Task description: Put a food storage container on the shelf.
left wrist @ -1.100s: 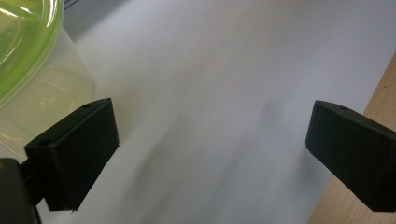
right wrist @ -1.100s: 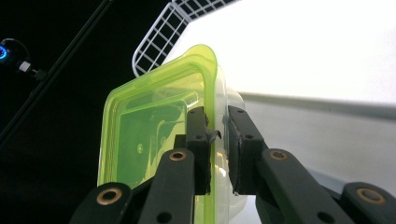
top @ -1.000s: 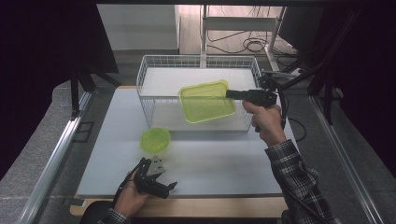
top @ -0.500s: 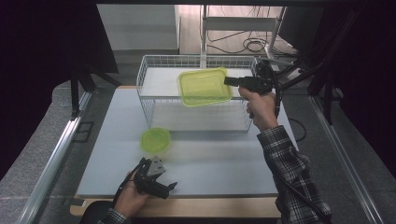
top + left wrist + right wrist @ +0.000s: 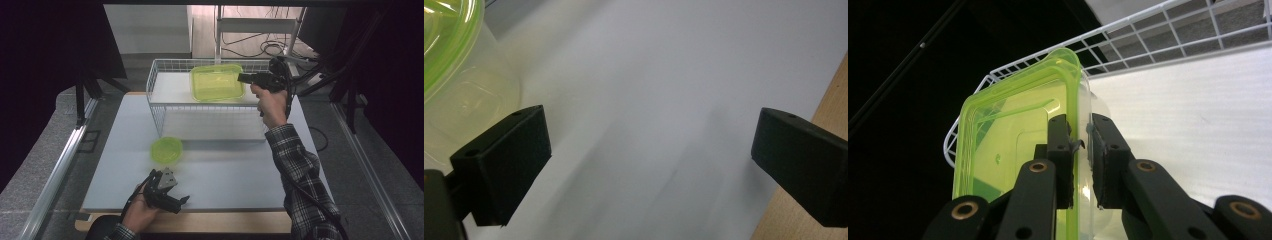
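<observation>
A rectangular clear container with a yellow-green lid (image 5: 217, 82) hangs over the white wire basket (image 5: 165, 107), tilted on its side. My right gripper (image 5: 244, 78) is shut on its right rim; in the right gripper view the two black pads (image 5: 1063, 150) clamp the container's lidded edge (image 5: 1013, 145). A small round container with a green lid (image 5: 166, 149) stands on the white mat in front of the basket. My left gripper (image 5: 181, 201) rests near the table's front edge, open, with nothing between its pads (image 5: 506, 160); the round container (image 5: 459, 85) lies just left of them.
The white mat (image 5: 225, 170) lies over a wooden tabletop edge (image 5: 200, 220). A metal rail (image 5: 60, 165) runs along the left side. Cables and a white rack (image 5: 260, 30) sit behind the basket. Dark curtains flank both sides.
My right gripper has carried the rectangular container up and farther back over the basket. The left gripper has stayed in place.
</observation>
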`<control>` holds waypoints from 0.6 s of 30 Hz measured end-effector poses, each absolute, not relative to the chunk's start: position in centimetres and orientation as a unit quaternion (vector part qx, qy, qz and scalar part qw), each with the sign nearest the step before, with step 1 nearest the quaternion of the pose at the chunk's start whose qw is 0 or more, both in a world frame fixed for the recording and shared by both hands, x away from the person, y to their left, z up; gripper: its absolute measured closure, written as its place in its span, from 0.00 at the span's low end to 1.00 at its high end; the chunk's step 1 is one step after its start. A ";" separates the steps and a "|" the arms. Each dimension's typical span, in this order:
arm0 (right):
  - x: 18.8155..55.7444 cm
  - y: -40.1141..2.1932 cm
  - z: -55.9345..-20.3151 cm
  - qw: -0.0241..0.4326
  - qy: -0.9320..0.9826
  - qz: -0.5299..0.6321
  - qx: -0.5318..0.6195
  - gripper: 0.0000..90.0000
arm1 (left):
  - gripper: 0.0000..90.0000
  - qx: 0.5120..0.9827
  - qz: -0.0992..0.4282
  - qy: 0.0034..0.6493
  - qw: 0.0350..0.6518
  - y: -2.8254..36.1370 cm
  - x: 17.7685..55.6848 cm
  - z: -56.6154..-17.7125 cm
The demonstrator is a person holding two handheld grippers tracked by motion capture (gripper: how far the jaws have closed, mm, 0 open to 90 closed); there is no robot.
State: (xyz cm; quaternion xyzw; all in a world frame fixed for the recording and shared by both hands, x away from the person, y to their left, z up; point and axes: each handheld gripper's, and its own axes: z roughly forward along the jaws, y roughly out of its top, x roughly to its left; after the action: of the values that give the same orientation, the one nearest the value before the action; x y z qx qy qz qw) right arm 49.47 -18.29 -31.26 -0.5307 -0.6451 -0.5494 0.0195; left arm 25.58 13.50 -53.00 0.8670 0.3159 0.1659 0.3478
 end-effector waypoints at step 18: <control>50.6 -17.2 -31.7 -0.033 -0.660 -0.527 -0.535 0.84 | 0.03 0.869 0.165 0.313 0.345 13.4 25.5 -53.0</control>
State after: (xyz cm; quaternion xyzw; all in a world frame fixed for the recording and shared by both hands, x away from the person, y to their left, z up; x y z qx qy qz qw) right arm 50.61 -17.22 -31.73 -0.5350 -0.6596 -0.5269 -0.0332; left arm 25.54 13.42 -53.04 0.8693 0.3134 0.1654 0.3446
